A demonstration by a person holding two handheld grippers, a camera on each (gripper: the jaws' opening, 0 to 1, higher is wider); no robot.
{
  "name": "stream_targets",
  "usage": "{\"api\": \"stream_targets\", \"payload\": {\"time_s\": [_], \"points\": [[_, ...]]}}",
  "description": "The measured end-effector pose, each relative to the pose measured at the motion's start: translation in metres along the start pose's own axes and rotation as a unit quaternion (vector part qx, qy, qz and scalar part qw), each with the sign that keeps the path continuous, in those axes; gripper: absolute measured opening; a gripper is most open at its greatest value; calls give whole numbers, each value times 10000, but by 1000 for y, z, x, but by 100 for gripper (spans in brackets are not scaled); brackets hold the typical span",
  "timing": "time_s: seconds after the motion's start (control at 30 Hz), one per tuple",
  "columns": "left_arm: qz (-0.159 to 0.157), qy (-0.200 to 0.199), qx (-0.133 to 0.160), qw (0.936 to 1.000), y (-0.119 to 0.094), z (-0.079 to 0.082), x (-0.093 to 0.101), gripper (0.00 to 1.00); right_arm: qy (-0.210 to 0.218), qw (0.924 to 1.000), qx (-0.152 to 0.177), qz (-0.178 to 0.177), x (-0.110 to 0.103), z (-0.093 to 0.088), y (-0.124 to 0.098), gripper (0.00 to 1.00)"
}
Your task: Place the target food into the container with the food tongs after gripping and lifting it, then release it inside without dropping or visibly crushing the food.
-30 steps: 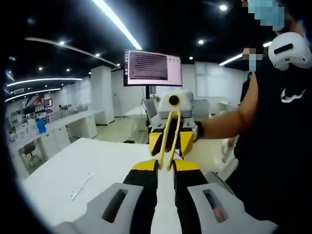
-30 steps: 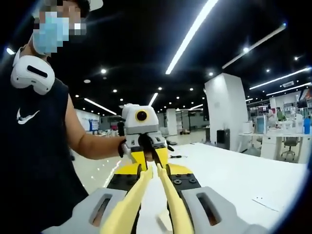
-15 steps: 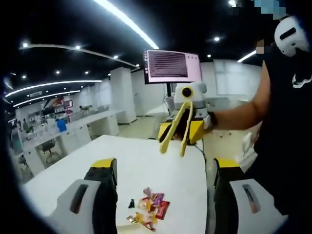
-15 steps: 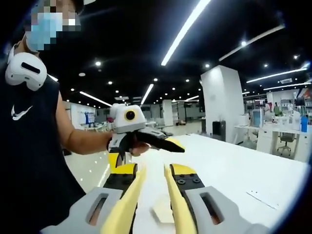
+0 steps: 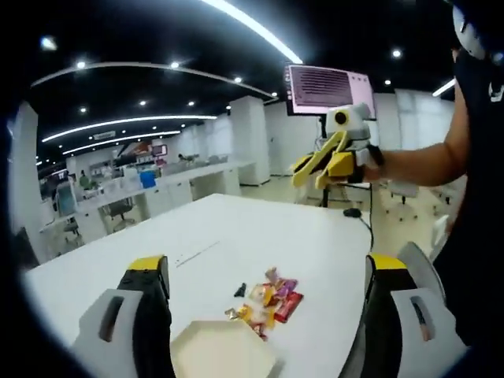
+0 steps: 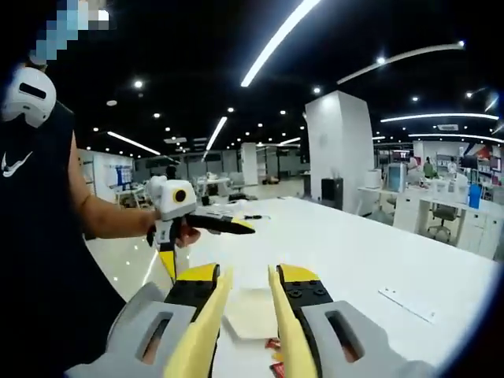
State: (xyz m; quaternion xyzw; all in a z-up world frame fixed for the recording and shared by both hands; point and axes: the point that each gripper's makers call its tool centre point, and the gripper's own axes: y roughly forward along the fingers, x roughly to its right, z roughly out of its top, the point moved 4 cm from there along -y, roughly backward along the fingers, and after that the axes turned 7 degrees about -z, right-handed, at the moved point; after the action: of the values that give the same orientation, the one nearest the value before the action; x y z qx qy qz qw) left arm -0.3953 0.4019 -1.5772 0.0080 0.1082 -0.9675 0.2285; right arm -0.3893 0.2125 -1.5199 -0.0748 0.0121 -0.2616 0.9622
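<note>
Yellow food tongs [image 6: 244,331] in right claw [image 6: 246,303], left claw [image 5: 268,315] spread wide

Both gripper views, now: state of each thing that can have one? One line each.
left gripper: open, jaws spread wide, holding nothing.
right gripper: shut on the food tongs.
food tongs: yellow arms slightly apart, nothing between them.
container: white, uncovered, empty, on the table.
wrapped food: loose pile on the table beside the container, untouched.
monitor: on, showing text.
</note>
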Motion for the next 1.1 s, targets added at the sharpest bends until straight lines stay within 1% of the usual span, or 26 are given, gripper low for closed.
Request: {"api": "stream_targets", "payload": {"time_s": [0.07,0.1,0.13,0.2,0.23,0.27,0.3,0.33,0.37,0.4,0.43,0.47,0.5,0.53,0.57,0.6,0.63,0.7,0.77,0.83,0.87,0.9,0.93,1.0,1.03,1.1], "points": [[188,181,-180,9995,-2,-18,2,99,-69,9996,-162,-202,3,-7,1,27],[177,169,-184,9995,-2,-23,5,99,-77,9992,-203,-331,6,-11,2,27],[150,178,-177,9996,-2,-33,10,99,-57,9991,-232,-351,7,-14,3,27],[155,116,-195,9996,-2,-46,14,99,-19,9989,-246,-400,7,-20,4,27],[134,33,-214,9997,-4,-55,17,99,34,9988,-223,-432,8,-23,5,27],[102,-148,-148,9997,-5,-62,19,100,64,9987,-222,-455,9,-24,5,27],[-36,-420,7,9991,-7,-70,25,100,30,9982,-247,-546,10,-27,6,27],[-26,-591,-19,9982,-9,-77,26,100,-60,9974,-304,-652,12,-30,6,27],[191,-528,-248,9981,-13,-88,23,100,-85,9970,-343,-683,12,-33,7,27],[229,-493,-327,9980,-14,-94,23,100,-139,9967,-327,-724,13,-35,8,27],[196,-500,-292,9981,-15,-98,26,100,-169,9963,-313,-776,14,-36,9,27],[255,-482,-356,9979,-16,-103,28,100,-141,9957,-365,-836,16,-40,10,27],[356,-618,-432,9965,-17,-110,29,100,-137,9954,-397,-863,17,-43,10,26],[368,-834,-434,9949,-18,-113,33,100,-131,9949,-404,-916,18,-45,11,26],[366,-883,-439,9945,-18,-115,35,100,-86,9942,-435,-979,20,-47,12,26],[514,-715,-562,9945,-19,-120,34,100,-59,9935,-479,-1033,21,-50,13,26],[529,-646,-566,9949,-19,-120,36,100,-53,9933,-480,-1052,21,-51,14,27],[518,-788,-414,9947,-16,-121,41,100,64,9924,-491,-1126,23,-54,15,27],[344,-996,-261,9941,-12,-122,52,100,153,9921,-492,-1147,23,-56,17,26],[364,-1022,-446,9931,-9,-133,55,100,127,9914,-524,-1194,24,-58,19,26],[376,-918,-564,9935,-9,-133,55,100,103,9909,-554,-1223,24,-59,20,26],[399,-858,-450,9945,-9,-129,53,100,94,9906,-592,-1226,25,-62,21,26],[399,-901,-364,9945,-9,-127,52,100,96,9907,-606,-1217,25,-64,22,27],[527,-1003,-363,9929,-11,-129,49,100,122,9895,-674,-1275,26,-71,23,27],[570,-970,-384,9929,-11,-130,49,100,128,9888,-709,-1308,27,-74,24,27],[635,-898,-423,9930,-10,-133,49,100,295,9874,-729,-1370,29,-81,26,26]]}}
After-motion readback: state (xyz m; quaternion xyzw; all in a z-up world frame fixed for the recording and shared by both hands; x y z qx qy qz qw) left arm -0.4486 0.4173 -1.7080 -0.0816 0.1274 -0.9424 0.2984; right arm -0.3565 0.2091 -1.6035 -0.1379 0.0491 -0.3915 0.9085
